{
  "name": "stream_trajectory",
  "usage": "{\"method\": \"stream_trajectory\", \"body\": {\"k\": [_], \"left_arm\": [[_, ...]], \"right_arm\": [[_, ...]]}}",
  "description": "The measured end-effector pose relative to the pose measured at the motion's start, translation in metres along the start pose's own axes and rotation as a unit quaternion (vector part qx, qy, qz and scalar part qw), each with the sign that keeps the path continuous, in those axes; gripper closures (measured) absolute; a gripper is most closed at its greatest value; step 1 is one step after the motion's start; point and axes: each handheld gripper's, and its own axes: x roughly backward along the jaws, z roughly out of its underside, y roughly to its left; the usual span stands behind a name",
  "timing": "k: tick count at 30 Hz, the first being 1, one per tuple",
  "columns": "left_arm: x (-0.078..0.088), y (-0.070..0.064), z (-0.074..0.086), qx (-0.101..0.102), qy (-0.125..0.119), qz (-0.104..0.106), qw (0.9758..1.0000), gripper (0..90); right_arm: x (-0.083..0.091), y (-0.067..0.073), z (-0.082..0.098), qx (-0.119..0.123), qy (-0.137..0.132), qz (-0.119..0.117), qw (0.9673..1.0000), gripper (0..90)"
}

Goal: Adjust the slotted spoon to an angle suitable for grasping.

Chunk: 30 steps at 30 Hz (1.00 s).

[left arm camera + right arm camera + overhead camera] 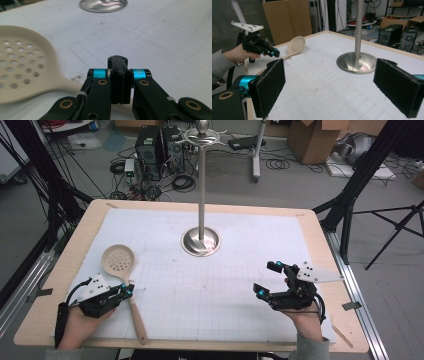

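Table (60,270): wooden top w/ white grid mat (210,285) covering most of it; both hands are working from the near edge.
Stand (201,241): steel pole on a round base, standing upright mid-mat toward the far side; hooks up top, prob. for hanging utensils, so likely the destination.
Slotted spoon (120,262): beige, perforated bowl pointing away, wooden handle running back to the near edge; lying flat on the mat, near-left, well apart from the stand.
Left gripper (128,290): jaws are sitting pressed together on or right at the spoon's neck, just behind the bowl. Whether the neck is actually pinched between them, can't tell: the left gripper view is showing the pads (120,82) meeting w/ no gap. Low, near-level approach suits a flat handle.
Right gripper (266,279): jaws are standing wide apart, holding nothing; hovering near-right, aimed toward the stand base, prob. waiting to assist.
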Motion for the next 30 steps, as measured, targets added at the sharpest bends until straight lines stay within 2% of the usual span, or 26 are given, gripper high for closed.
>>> {"method": "stream_trajectory", "body": {"k": [3,5,11,17,19,21,30], "left_arm": [[0.002,-0.004,0.005,-0.002,0.009,0.001,1.0000,89.4],[0.007,-0.006,0.007,0.004,0.002,0.007,1.0000,89.5],[0.016,-0.019,0.009,-0.025,0.023,0.023,0.9991,89.4],[0.025,-0.020,0.011,-0.024,0.047,0.056,0.9971,89.4],[0.028,-0.019,0.013,-0.016,0.044,0.067,0.9966,89.5],[0.031,-0.019,0.014,-0.013,0.041,0.072,0.9965,89.5],[0.026,-0.020,0.022,-0.029,0.072,0.076,0.9941,89.5]], "right_arm": [[-0.003,-0.002,0.002,-0.003,0.008,-0.001,1.0000,9.6],[-0.004,-0.002,0.002,-0.004,0.008,-0.001,1.0000,9.6],[-0.004,0.000,0.001,0.002,0.004,-0.009,0.9999,9.6],[-0.001,-0.002,0.002,-0.002,0.001,-0.007,1.0000,9.6],[0.001,-0.003,0.001,-0.003,-0.003,-0.006,1.0000,9.6],[0.002,-0.004,0.001,-0.004,-0.005,-0.004,1.0000,9.6],[0.004,-0.005,0.000,-0.002,-0.010,-0.004,0.9999,9.6]]}}
